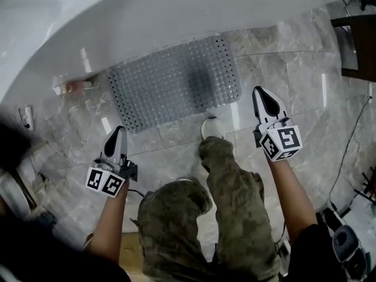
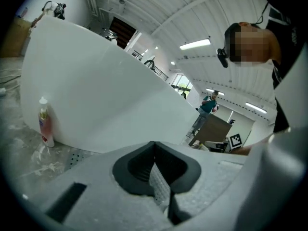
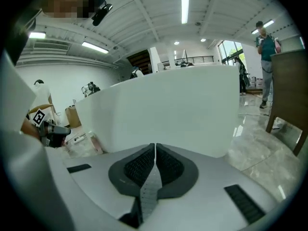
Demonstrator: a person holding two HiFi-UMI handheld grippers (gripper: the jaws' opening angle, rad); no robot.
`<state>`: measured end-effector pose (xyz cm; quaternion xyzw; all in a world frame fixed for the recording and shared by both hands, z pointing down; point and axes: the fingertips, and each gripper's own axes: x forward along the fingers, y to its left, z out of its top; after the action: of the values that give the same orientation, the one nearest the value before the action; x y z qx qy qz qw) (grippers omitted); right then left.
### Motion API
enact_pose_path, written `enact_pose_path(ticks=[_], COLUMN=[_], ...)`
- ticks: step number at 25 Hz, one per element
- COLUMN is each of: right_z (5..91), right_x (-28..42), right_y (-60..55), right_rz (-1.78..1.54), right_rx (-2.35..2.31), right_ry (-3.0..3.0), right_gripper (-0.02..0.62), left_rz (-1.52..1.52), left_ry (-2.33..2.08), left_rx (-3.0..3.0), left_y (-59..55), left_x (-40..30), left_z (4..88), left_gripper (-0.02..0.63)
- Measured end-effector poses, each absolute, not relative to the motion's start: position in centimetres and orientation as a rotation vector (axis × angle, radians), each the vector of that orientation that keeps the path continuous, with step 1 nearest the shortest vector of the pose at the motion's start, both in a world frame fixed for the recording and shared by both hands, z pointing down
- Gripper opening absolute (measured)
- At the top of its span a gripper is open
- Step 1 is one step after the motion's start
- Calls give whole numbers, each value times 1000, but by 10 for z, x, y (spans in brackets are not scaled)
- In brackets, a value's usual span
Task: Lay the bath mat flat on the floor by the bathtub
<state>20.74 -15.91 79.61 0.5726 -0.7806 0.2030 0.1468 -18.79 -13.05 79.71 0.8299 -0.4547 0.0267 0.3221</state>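
The grey perforated bath mat (image 1: 173, 84) lies spread flat on the marble floor, its far edge against the white bathtub (image 1: 147, 16). My left gripper (image 1: 117, 133) hovers above the floor short of the mat's near-left corner, jaws shut with nothing in them. My right gripper (image 1: 262, 94) hangs just past the mat's right end, also shut and empty. In the left gripper view the closed gripper (image 2: 155, 146) faces the tub wall (image 2: 96, 95), with a corner of the mat (image 2: 72, 160) below. In the right gripper view the closed gripper (image 3: 155, 148) faces the tub (image 3: 168, 109).
A small bottle (image 1: 76, 86) stands at the tub's foot left of the mat. The person's camouflage-clad legs (image 1: 229, 198) and a shoe (image 1: 211, 127) are at the mat's near edge. A dark wooden cabinet (image 1: 358, 40) is at the right, a cable (image 1: 346, 151) beside it.
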Motion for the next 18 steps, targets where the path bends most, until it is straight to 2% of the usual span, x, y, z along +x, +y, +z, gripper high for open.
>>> enact_pose_path(ticks=[8,18], right_z=[641,477], right_x=[219,139], right_y=[-104,0], right_rz=[621,657], right_rx=[1698,1631], right_ry=[-2215,-2254], right_gripper=[19,18], left_rz=[58,-73], left_ry=[-1234,-1388], left_rx=[2101,2099], left_y=[-69,-12], left_x=[-172,-198], left_z=[668,483], left_gripper=[17,17])
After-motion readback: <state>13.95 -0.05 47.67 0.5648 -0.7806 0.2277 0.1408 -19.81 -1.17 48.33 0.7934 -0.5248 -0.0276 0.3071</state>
